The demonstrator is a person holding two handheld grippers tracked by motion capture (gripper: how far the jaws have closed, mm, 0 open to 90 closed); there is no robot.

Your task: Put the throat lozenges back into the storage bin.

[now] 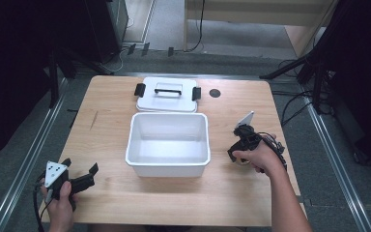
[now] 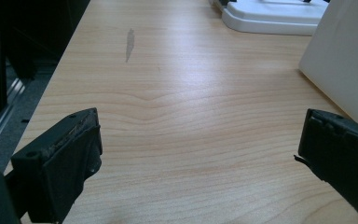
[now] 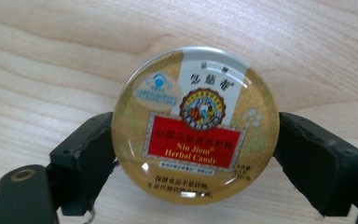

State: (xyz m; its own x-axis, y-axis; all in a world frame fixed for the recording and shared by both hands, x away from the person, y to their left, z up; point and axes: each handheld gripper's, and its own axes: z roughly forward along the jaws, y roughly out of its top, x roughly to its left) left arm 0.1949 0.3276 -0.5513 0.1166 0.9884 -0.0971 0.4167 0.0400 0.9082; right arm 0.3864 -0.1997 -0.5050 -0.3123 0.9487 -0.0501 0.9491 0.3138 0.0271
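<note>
The right gripper (image 3: 193, 154) is clamped by both jaws on a round candy tin (image 3: 195, 125), held just above the wooden table (image 1: 251, 193) at its near right. The tin's gold lid with a red label is turned toward the gripper's camera. The left gripper (image 1: 81, 170) is held at the near left corner with its jaws spread wide and nothing between them. A white bin (image 1: 168, 166) stands uncovered at the table's centre, and its lid (image 1: 166, 100) is laid just beyond it.
</note>
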